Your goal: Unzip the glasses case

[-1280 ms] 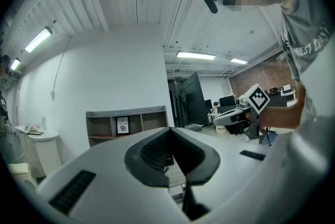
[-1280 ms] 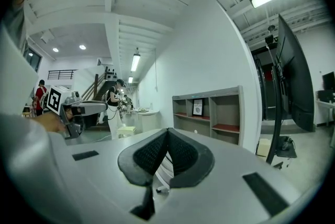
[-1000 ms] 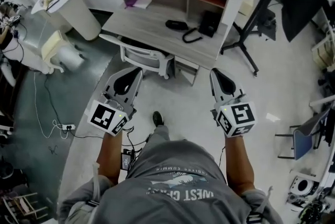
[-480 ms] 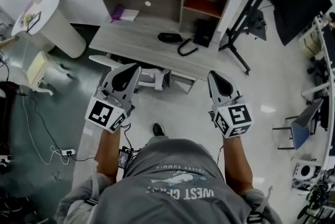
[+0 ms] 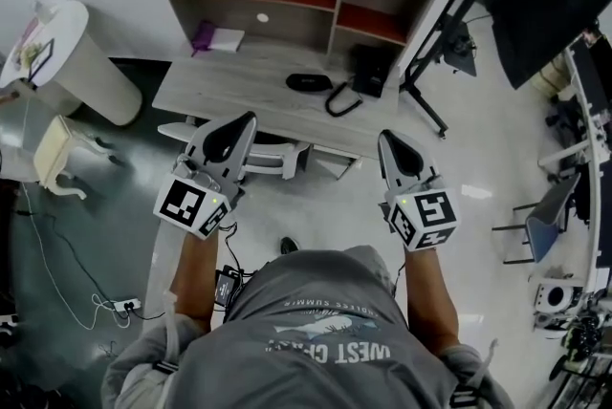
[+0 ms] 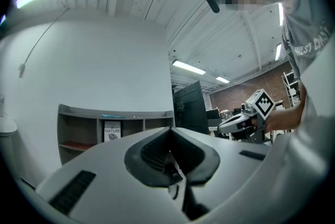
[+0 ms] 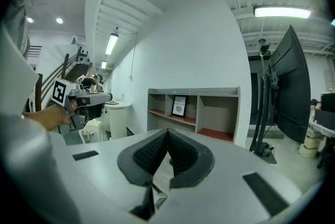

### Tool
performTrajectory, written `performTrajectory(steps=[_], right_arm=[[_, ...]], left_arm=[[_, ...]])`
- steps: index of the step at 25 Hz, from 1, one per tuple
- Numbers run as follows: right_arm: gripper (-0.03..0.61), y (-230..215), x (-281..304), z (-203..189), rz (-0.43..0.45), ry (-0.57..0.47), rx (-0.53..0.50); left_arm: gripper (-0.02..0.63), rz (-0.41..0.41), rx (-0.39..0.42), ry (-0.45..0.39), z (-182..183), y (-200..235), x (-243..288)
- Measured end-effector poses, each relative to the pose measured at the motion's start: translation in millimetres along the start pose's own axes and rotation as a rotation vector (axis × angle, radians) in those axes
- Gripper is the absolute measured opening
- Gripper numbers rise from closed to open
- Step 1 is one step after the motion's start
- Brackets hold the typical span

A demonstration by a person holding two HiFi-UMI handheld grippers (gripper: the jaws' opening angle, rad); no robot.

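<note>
Head view: the dark oval glasses case (image 5: 308,82) lies right of the counter's (image 5: 215,87) middle. The left hand-held gripper (image 5: 239,123) and right hand-held gripper (image 5: 390,139) hover short of its front edge, well apart from the case.

Left gripper view: jaws together, nothing between them.

Right gripper view: the same.

The case is probably light, stiff-shelled and apt to slide. Pin its body and pull the zip tab, which is too small to see here.

Grey printed T-shirt (image 5: 316,316); left hand-held gripper (image 5: 247,118), right hand-held gripper (image 5: 384,136) grey, marker cubes (image 5: 194,206).
</note>
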State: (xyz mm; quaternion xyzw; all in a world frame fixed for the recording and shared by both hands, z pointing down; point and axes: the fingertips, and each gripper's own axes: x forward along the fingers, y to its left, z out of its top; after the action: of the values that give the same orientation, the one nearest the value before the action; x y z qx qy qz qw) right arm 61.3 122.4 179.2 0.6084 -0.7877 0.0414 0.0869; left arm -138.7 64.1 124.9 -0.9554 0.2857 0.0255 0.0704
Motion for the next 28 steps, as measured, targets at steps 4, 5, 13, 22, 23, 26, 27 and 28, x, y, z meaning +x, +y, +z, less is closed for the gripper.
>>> performTrajectory(steps=[4,5,13,22,23,26,27,28], right_arm=[[0.011,7.1,18.9,-0.1,-0.003,0.015,-0.008],[0.011,7.6,23.9,-0.2,-0.003,0.019,-0.011],[0.011,-9.7,67.9,-5.6,0.022,0.037,-0.012],[0.011,-27.5,140.4,-15.5,0.103,0.043,-0.018],[0.012,-30.5,149.1,-16.2,0.110,0.046,-0.018],[0.012,-39.5,174.4,-20.5,0.131,0.061,-0.020],[0.012,-42.4,182.7,-22.4,0.137,0.068,-0.023],[0.012,-45.6,190.8,-24.6,0.143,0.074,-0.027]], left_arm=[[-0.002,-0.002,-0.011,-0.010,-3.2,20.4,0.3],[0.000,-0.001,-0.014,-0.013,-3.9,25.0,0.7],[-0.002,0.040,-0.022,0.016,-19.4,55.0,9.3],[-0.002,0.147,-0.003,0.059,-34.3,98.1,14.3],[-0.001,0.154,-0.004,0.065,-36.4,102.3,18.1],[-0.001,0.170,-0.013,0.085,-45.5,113.9,30.9],[-0.002,0.175,-0.018,0.091,-48.6,117.5,35.3],[-0.002,0.179,-0.023,0.096,-51.8,120.7,40.0]])
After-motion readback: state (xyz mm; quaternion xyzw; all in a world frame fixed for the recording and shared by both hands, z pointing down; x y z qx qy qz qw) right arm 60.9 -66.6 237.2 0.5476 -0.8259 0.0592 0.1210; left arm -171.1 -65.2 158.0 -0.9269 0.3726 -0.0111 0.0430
